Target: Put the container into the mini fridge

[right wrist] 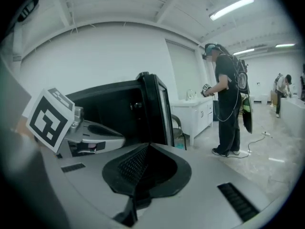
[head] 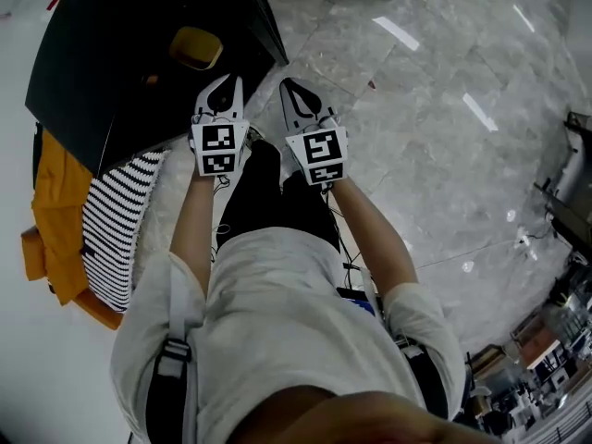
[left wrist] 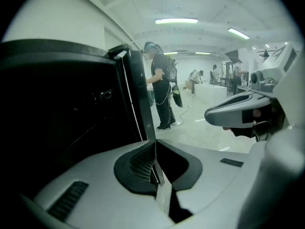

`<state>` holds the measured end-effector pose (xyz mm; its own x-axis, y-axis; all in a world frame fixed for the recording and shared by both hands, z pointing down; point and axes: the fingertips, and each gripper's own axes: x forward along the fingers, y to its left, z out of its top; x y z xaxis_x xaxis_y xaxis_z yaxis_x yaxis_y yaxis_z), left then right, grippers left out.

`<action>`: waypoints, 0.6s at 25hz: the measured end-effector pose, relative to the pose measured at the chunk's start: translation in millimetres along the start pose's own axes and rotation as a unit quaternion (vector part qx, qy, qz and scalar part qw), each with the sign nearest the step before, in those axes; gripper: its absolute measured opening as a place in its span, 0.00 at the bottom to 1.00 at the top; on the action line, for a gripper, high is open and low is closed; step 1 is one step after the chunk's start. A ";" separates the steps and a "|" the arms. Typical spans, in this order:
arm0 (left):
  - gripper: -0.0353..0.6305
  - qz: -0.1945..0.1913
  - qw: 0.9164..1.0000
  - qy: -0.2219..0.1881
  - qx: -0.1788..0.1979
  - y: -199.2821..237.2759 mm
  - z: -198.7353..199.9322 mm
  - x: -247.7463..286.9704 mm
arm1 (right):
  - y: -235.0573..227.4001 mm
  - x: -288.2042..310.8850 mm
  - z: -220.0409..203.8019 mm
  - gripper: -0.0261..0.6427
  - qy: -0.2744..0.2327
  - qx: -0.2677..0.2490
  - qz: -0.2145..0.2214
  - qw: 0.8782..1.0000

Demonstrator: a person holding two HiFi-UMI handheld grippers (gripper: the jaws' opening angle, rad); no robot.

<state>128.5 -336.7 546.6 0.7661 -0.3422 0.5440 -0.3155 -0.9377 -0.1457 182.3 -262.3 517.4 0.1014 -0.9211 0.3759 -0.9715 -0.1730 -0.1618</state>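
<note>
A yellow container (head: 195, 47) rests on the black top of the mini fridge (head: 120, 54) at the upper left of the head view. My left gripper (head: 227, 85) and right gripper (head: 290, 88) are held side by side just short of the fridge's near edge, both shut with nothing between the jaws. In the left gripper view the shut jaws (left wrist: 155, 151) point past the dark fridge (left wrist: 66, 109) and its door edge (left wrist: 136, 89). The right gripper view shows its shut jaws (right wrist: 144, 151) facing the fridge (right wrist: 121, 104). The container is out of sight in both gripper views.
A black-and-white striped cloth (head: 116, 225) and an orange garment (head: 55, 211) lie to the left of my legs. Grey marble floor (head: 435, 155) spreads to the right. A person in dark clothes (right wrist: 228, 104) stands beyond the fridge near a white cabinet (right wrist: 193, 116), with cables on the floor.
</note>
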 end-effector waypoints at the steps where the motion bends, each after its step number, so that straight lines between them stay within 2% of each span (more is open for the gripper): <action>1: 0.08 0.001 1.000 -0.007 -0.003 -5.9 7.2 -7.4 | -1.2 -8.1 6.6 0.10 -0.007 -0.004 -0.003 1.000; 9: 0.07 0.014 0.997 -0.062 -0.031 -56.6 53.9 -64.8 | 0.0 -66.7 49.4 0.10 -0.065 -0.038 -0.011 0.997; 15: 0.07 0.027 0.989 -0.116 -0.086 -82.8 91.6 -104.7 | -1.5 -111.5 74.9 0.10 -0.095 -0.057 -0.026 0.994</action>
<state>125.7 -228.7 426.0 0.8471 -0.4152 0.3317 -0.4353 -0.9002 -0.0153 188.5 -185.5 407.4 0.1803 -0.9629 0.2006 -0.9807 -0.1916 -0.0386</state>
